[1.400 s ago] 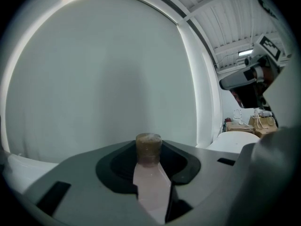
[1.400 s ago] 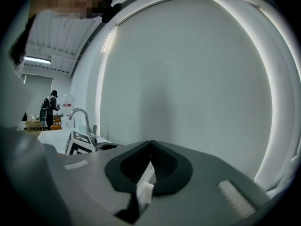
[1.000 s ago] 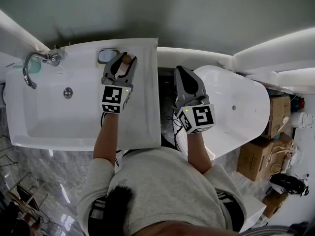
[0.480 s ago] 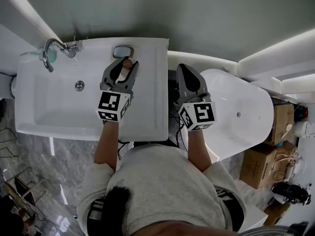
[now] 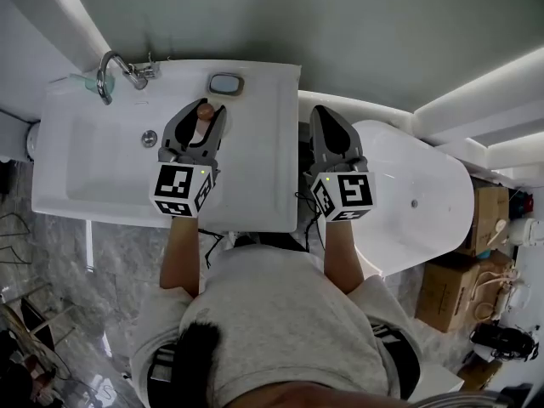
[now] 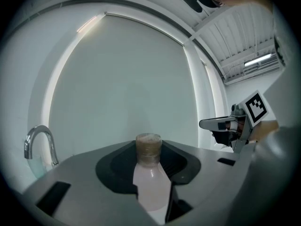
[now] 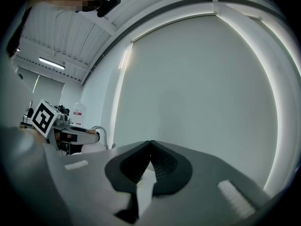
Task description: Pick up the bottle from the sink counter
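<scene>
A pale pink bottle [image 6: 150,175] with a brown cap [image 5: 205,109] stands between the jaws of my left gripper [image 5: 202,114], which is shut on its body. In the head view that gripper hangs over the white sink counter [image 5: 259,151], just right of the basin. The left gripper view [image 6: 149,149] shows the cap poking up past the pads, with the wall behind it. My right gripper [image 5: 328,116] is shut and empty, over the gap between counter and bathtub; its pads meet in the right gripper view [image 7: 150,146].
A chrome faucet [image 5: 115,68] rises at the back left of the basin, with the drain [image 5: 150,138] below it. A small dish [image 5: 226,83] sits at the counter's back edge. A white bathtub [image 5: 416,194] lies to the right, cardboard boxes [image 5: 455,287] beyond it.
My left gripper, still holding the bottle, has drawn away from the small dish toward the basin side. The right gripper kept its place beside it, still shut.
</scene>
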`<move>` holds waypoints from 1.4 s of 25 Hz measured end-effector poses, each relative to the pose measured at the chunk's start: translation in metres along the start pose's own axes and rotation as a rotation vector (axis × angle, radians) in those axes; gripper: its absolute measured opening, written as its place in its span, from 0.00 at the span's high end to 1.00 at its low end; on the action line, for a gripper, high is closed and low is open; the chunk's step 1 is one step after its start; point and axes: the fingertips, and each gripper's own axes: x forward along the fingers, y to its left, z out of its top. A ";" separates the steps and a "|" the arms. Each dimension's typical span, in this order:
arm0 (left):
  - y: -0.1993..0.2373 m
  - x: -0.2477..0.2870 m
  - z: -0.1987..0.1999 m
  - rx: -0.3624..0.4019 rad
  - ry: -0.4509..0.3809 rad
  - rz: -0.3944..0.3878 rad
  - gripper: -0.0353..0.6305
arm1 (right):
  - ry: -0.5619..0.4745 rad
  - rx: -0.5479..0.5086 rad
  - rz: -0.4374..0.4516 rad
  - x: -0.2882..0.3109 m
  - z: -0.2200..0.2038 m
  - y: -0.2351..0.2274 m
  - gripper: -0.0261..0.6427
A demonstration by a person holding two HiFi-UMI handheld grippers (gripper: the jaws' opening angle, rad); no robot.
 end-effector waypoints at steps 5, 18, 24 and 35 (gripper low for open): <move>0.008 -0.031 0.014 0.008 -0.023 0.037 0.74 | -0.029 0.008 -0.006 -0.012 0.010 0.011 0.94; 0.016 -0.102 0.036 0.005 -0.082 0.111 0.74 | -0.073 -0.034 0.010 -0.050 0.029 0.047 0.94; 0.018 -0.127 0.046 0.008 -0.122 0.142 0.74 | -0.085 -0.043 0.031 -0.062 0.033 0.062 0.94; 0.016 -0.150 0.060 0.016 -0.156 0.166 0.74 | -0.107 -0.075 0.028 -0.072 0.045 0.074 0.94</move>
